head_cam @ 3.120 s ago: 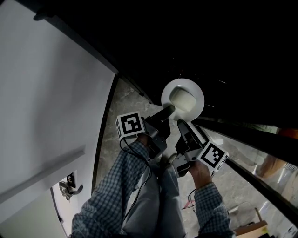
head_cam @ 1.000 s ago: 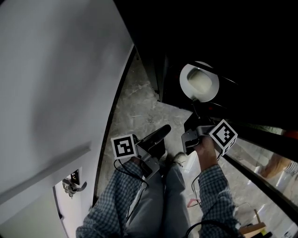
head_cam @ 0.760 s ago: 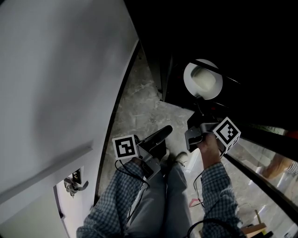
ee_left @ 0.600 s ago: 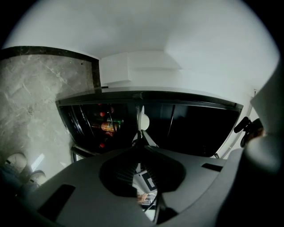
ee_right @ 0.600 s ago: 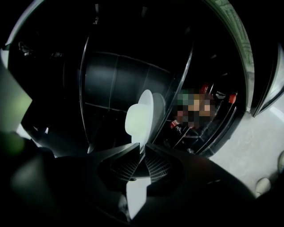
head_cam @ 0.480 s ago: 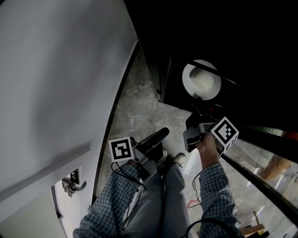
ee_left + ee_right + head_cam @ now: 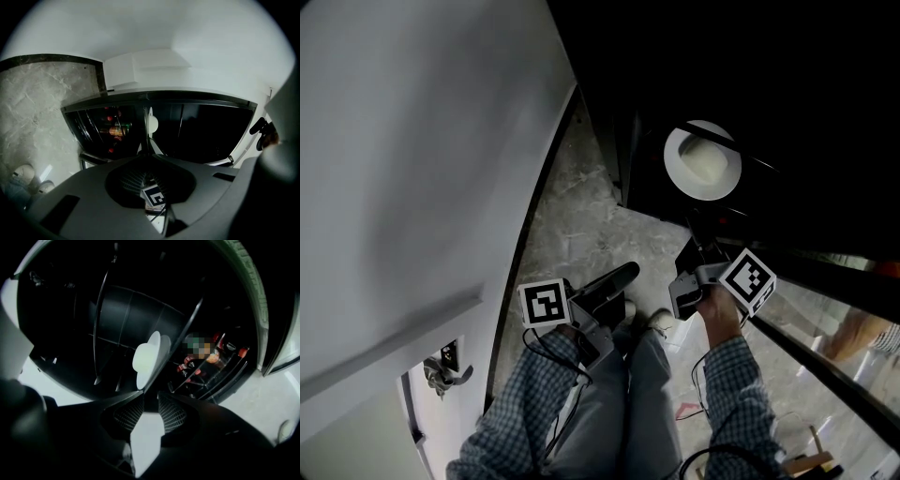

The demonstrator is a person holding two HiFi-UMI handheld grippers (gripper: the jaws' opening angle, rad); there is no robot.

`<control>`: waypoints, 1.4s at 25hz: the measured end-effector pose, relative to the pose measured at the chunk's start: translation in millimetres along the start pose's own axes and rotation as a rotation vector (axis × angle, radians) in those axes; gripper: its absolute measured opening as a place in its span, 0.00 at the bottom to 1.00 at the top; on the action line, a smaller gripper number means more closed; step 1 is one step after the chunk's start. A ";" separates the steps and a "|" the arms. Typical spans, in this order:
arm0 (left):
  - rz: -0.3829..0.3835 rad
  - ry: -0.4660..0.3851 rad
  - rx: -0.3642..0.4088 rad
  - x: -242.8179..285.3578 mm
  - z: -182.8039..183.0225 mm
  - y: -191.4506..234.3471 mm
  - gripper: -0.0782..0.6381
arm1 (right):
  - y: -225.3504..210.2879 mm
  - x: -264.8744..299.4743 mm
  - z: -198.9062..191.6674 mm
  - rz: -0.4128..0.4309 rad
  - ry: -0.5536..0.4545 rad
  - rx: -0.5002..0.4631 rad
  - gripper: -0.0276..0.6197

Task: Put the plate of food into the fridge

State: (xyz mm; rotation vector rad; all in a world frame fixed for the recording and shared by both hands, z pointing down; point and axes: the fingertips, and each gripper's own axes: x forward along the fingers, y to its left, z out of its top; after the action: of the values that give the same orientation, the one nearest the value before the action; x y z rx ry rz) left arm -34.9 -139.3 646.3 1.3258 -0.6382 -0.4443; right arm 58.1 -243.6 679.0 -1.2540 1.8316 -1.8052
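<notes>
A white plate of pale food lies on a glass shelf inside the dark fridge; the right gripper view shows the plate edge-on. My right gripper points up at it from just below. Its jaws have just been opening, and in its own view the right gripper stands open, with the plate's near rim at the tips and the pads not pressing on it. My left gripper hangs back over the floor, shut and empty. From the left gripper the plate shows small and far ahead.
A large white door panel fills the left, with a lever handle low down. Grey marble floor runs to the fridge. Bottles stand in a rack beside the shelf. The person's legs and a shoe are below the grippers.
Three seconds ago both grippers were at the plate; it now rests deeper in the fridge. The left gripper has drawn back. The right gripper has slipped back slightly from the rim.
</notes>
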 end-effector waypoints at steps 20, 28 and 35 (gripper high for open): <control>0.246 0.217 0.113 -27.2 -84.1 -7.8 0.12 | -16.6 -153.1 -59.5 -0.237 0.223 -0.160 0.05; 0.294 0.269 0.178 -39.8 -105.4 -38.7 0.12 | 13.2 -195.7 -64.1 -0.255 0.277 -0.276 0.05; 0.399 0.366 0.257 -58.6 -115.3 -45.1 0.12 | 18.2 -224.4 -51.4 -0.306 0.257 -0.246 0.05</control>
State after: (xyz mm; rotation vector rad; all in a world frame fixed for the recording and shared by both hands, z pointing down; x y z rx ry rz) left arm -0.8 -25.0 578.8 1.4314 -0.6435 0.2087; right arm 145.4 -49.4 589.7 -1.5226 2.1539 -2.0267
